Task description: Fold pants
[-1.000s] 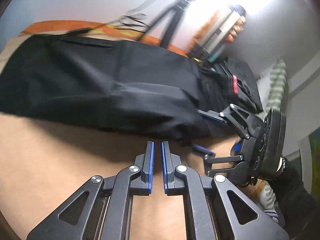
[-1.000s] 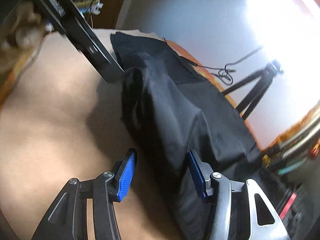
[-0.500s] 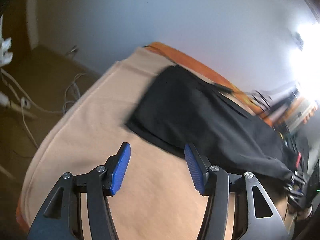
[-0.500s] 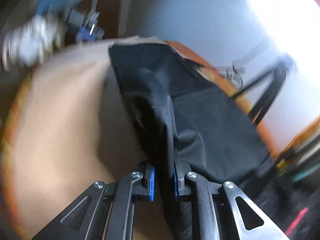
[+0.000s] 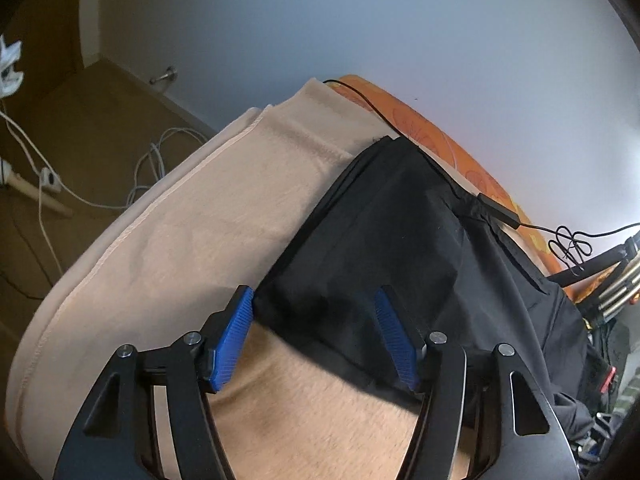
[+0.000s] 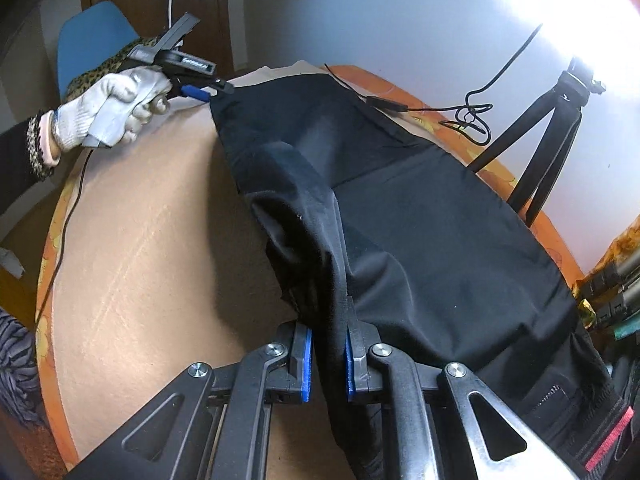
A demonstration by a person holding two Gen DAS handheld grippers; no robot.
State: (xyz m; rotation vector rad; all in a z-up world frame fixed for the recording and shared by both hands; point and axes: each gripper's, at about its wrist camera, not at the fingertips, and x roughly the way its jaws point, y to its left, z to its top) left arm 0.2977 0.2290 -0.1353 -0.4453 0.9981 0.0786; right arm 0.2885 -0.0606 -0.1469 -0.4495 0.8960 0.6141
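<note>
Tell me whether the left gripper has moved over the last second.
Yes. The left gripper swung from mid-leg toward the pants hem, nearer the bed's far end, and opened around the hem corner. The right gripper grips fabric.

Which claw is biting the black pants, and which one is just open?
The right claw is biting: its blue pads squeeze a bunch of the black pants. The left claw is wide open around the pants' corner, pinching nothing yet.
</note>
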